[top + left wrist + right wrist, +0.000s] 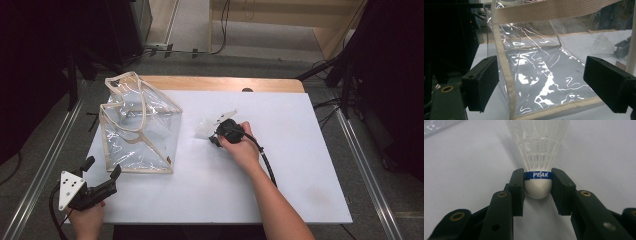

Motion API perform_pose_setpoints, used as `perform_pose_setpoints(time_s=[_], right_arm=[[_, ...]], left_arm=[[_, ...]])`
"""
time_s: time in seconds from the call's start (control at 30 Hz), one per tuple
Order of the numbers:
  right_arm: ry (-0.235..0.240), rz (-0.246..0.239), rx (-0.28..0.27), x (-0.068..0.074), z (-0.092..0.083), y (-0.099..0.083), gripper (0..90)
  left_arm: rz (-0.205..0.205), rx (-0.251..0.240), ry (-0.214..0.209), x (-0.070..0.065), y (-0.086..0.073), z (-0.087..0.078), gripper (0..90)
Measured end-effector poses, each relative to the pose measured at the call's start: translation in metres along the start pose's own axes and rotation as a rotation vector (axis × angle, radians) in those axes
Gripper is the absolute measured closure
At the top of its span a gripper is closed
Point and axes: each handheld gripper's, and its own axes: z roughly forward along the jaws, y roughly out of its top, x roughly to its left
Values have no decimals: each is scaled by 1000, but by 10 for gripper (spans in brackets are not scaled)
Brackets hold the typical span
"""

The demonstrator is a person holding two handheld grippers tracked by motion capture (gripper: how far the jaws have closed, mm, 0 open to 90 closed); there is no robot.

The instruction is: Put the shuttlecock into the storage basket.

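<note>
One shuttlecock (537, 157), one clear bag (140, 125)

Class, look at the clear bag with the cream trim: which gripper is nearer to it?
Left. The left gripper sits open just off the clear bag's near corner; the right gripper, farther right, grips the shuttlecock.

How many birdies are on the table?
1. The white shuttlecock lies on the white table right of the clear bag, its cork pinched in the right hand-held gripper. None shows inside the see-through bag.
</note>
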Motion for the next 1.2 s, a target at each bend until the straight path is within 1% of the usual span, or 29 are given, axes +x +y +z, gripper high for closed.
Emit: perform_pose_setpoints(time_s=[0.13, 0.17, 0.27, 0.37, 0.43, 0.53, 0.57, 0.67, 1.2], right_arm=[[-3, 10, -12, 0, -3, 1, 622], [-3, 4, -17, -1, -4, 1, 622], [-4, 17, -24, 0, -7, 1, 623], [7, 13, -40, -1, -10, 2, 623], [13, 19, -55, 0, -14, 4, 623], [15, 25, -59, 1, -16, 5, 623], [15, 16, -65, 0, -16, 5, 623], [13, 21, -71, 1, -19, 6, 623], [23, 16, -106, 5, -29, 15, 623]], left_arm=[[0, 0, -1, 0, 0, 0, 137], [0, -1, -1, 0, 0, 0, 137], [0, 0, -1, 0, 0, 0, 137], [0, 0, 0, 0, 0, 0, 137], [1, 1, 0, 0, 0, 0, 137], [2, 1, 1, -1, 0, 0, 137], [3, 2, 0, -1, 0, 0, 137], [1, 1, 0, 0, 0, 0, 137], [2, 1, 0, 0, 0, 0, 137]])
